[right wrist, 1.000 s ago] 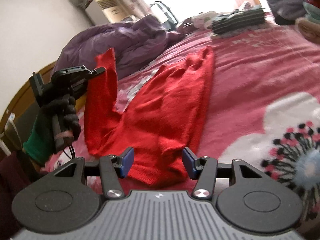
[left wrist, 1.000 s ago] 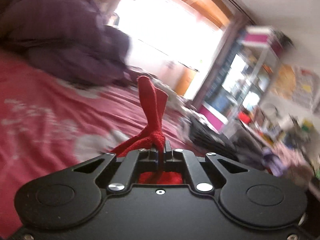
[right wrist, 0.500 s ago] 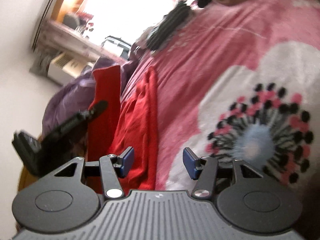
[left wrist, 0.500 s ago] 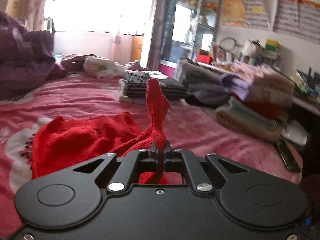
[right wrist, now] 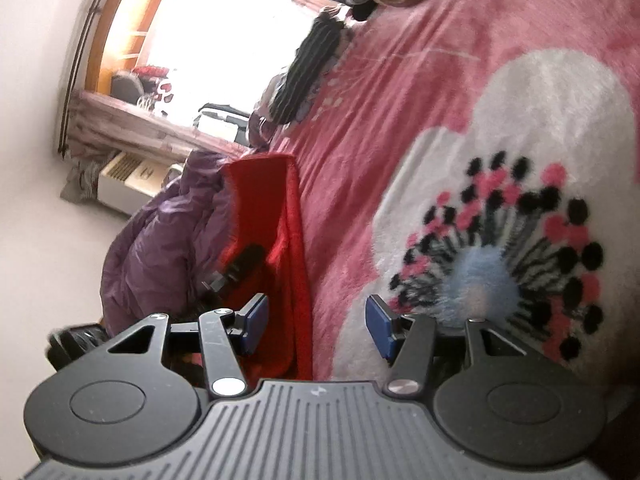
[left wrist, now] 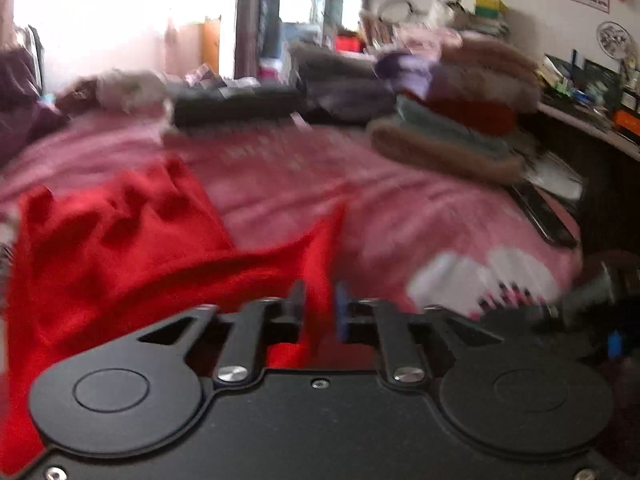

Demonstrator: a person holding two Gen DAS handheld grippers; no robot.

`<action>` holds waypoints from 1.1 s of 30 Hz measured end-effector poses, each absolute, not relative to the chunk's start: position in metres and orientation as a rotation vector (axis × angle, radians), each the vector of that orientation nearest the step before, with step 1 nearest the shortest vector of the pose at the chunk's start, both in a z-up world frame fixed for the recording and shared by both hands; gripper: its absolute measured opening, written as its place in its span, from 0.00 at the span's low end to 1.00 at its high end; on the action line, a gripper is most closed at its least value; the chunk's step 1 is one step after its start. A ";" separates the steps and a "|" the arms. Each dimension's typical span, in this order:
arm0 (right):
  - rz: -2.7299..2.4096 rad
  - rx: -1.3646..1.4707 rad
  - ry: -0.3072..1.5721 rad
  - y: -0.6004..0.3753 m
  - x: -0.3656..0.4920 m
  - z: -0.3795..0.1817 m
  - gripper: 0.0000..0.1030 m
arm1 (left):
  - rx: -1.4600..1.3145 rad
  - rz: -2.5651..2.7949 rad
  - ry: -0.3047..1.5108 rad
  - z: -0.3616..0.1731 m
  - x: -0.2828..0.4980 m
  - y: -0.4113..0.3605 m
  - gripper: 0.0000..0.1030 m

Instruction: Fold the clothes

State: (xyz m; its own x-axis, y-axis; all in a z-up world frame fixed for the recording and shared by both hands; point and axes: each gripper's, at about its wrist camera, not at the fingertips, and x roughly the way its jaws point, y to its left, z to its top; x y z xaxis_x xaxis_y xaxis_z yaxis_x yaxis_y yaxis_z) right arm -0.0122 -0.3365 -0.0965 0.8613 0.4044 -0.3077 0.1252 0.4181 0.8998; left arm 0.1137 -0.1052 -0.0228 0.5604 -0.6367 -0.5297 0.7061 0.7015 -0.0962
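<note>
Your left gripper [left wrist: 320, 304] is showing a narrow gap between its fingers, with a strip of the red garment [left wrist: 120, 256] standing in that gap; the blur keeps me from telling whether the pads are pinching it or have let go. Your right gripper [right wrist: 316, 326] is holding its fingers wide apart around nothing, with the garment's edge lying just inside its left pad.

The garment is lying rumpled on the pink floral blanket [left wrist: 400, 208], partly doubled over. If the cloth is slipping from the left fingers, the flap is likely to drop crooked. The knit is bunching, so creases may set into the fold. The stack of folded clothes [left wrist: 460, 120] is sitting well clear.
</note>
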 end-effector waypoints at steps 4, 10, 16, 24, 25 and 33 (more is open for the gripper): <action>0.180 1.142 0.536 -0.340 -0.003 -0.096 0.53 | 0.114 -0.794 0.539 -0.006 0.099 -0.087 0.35; 0.170 1.077 0.579 -0.321 0.029 -0.090 0.54 | 0.068 -0.637 0.460 0.018 0.072 -0.018 0.57; 0.112 0.942 0.641 -0.293 0.079 -0.075 0.62 | 0.111 -0.489 0.468 0.009 0.041 0.045 0.66; 0.035 0.991 0.528 -0.282 0.086 -0.086 0.60 | 0.377 -0.396 0.466 -0.019 0.020 0.033 0.66; 0.031 0.997 0.520 -0.282 0.086 -0.086 0.58 | 0.389 -0.395 0.462 -0.021 0.022 0.030 0.66; 0.123 0.926 0.490 -0.282 0.093 -0.065 0.07 | 0.434 -0.462 0.458 -0.030 0.025 0.021 0.66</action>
